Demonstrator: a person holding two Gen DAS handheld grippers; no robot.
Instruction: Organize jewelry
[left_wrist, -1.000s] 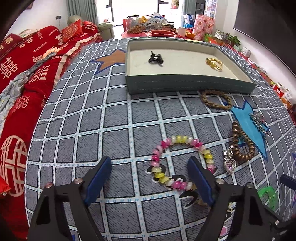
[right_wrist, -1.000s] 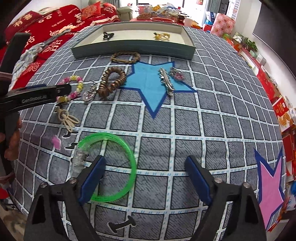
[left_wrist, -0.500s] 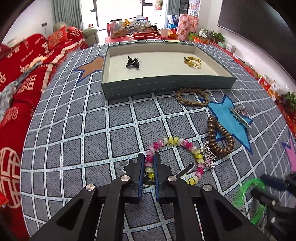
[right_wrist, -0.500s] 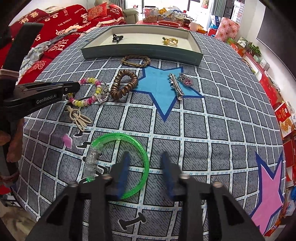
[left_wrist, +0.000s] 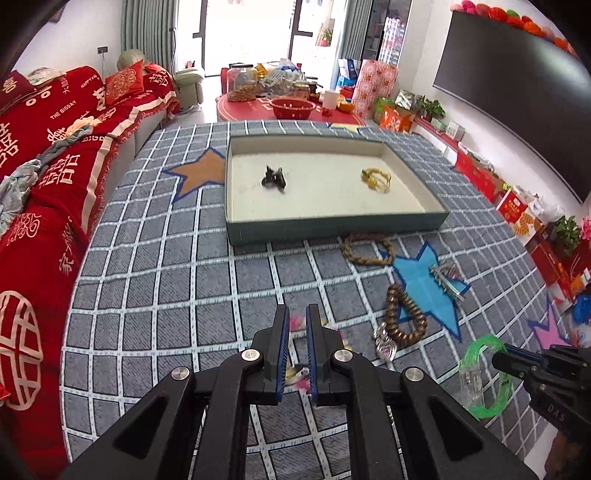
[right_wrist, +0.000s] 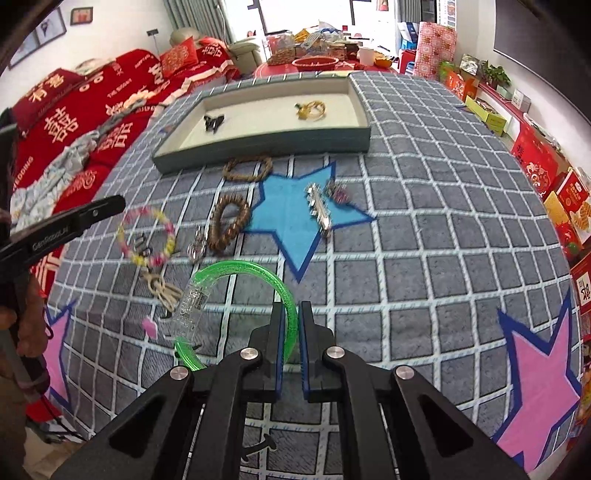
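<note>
Home living room, red-covered sofa (left_wrist: 55, 147), wall television (left_wrist: 509, 92), curtains (left_wrist: 147, 29)

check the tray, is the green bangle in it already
No, the green bangle is pinched in the right tool over the cloth, while the tray holds only two small pieces.

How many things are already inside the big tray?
2. A black clip lies left of middle in the tray, and a gold bracelet lies toward its right. Nothing else shows inside.
</note>
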